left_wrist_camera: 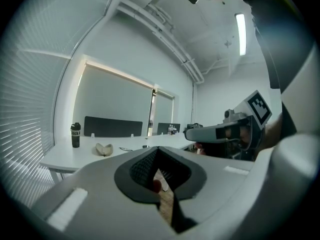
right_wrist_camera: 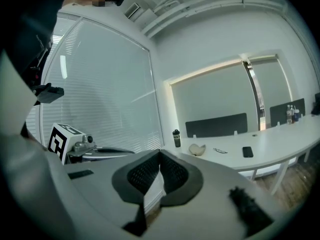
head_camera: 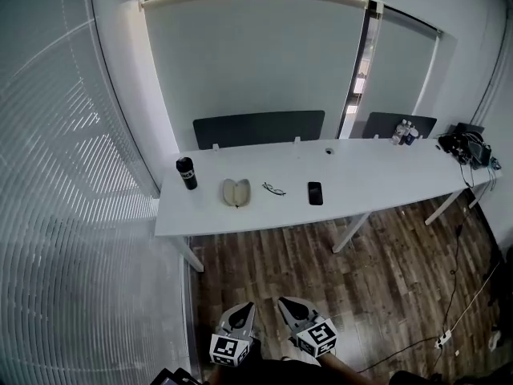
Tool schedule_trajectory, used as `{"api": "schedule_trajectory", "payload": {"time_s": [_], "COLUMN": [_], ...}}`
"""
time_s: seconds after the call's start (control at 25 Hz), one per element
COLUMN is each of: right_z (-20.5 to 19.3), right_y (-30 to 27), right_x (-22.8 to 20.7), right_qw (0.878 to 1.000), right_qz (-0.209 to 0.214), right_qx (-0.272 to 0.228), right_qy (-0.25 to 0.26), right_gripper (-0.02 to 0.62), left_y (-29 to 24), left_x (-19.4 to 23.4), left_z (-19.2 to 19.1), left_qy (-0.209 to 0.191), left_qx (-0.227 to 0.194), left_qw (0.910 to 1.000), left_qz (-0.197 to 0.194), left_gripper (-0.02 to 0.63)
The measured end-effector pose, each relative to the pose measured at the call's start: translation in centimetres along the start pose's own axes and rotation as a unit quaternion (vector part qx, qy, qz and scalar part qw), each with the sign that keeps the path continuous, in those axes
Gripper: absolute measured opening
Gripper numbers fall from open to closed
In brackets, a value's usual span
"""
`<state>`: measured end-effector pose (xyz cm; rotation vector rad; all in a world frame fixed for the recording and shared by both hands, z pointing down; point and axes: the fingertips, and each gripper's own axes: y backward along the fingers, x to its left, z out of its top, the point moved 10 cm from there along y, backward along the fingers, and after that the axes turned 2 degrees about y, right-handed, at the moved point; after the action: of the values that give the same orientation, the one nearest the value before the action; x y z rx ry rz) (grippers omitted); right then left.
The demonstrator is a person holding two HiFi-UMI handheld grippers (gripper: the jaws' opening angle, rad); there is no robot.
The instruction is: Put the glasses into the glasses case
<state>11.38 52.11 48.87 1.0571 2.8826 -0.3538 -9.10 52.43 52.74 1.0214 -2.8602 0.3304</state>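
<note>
We hold the left gripper point(head_camera: 243, 311) and right gripper point(head_camera: 287, 305) closed, empty; far ahead on the desk point(head_camera: 377, 179) lie a glasses case point(head_camera: 236, 192) and, seemingly, glasses point(head_camera: 273, 189).

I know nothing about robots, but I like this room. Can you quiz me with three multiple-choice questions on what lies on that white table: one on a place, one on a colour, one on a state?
1. Where do the thin dark-framed glasses lie on the long white table?
A. Between the open beige clamshell glasses case and the flat black phone
B. Inside the case
C. On the floor

2. What colour is the cylindrical bottle at the table's left end?
A. White
B. Black
C. Red

3. How is the case?
A. Shut
B. Lying open
C. Standing on end

Answers:
1. A, the glasses rest on bare tabletop between the two.
2. B, it shows dark against the white top.
3. B, its two halves are spread flat.
</note>
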Motion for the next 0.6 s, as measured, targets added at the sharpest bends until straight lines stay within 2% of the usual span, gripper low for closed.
{"api": "schedule_trajectory", "payload": {"time_s": [0.08,0.2,0.36,0.44,0.6], "right_z": [0.4,1.9,4.3,5.2,6.3], "right_y": [-1.5,-3.0,-4.6,-5.5,-5.8], "right_x": [-0.2,-0.3,-0.2,-0.5,-2.3], "right_qw": [1.000,0.999,0.997,0.996,0.993], "right_qz": [-0.007,-0.010,-0.004,0.007,0.050], "right_qx": [0.003,-0.002,-0.043,-0.057,-0.072], "right_qy": [0.002,0.032,0.064,0.069,0.079], "right_gripper": [0.008,0.008,0.008,0.008,0.008], "left_y": [-0.7,-1.6,-2.9,-4.1,-6.1], "left_x": [1.4,2.8,4.4,5.3,5.5], "left_z": [0.4,1.7,4.9,4.9,4.9], "left_qy": [0.000,-0.010,-0.034,-0.047,-0.054], "left_qx": [0.000,-0.001,0.011,0.004,-0.023], "left_qw": [1.0000,0.9998,0.9988,0.9980,0.9982], "left_qz": [-0.007,-0.019,-0.035,-0.041,-0.012], "left_gripper": [0.006,0.006,0.006,0.006,0.006]}}
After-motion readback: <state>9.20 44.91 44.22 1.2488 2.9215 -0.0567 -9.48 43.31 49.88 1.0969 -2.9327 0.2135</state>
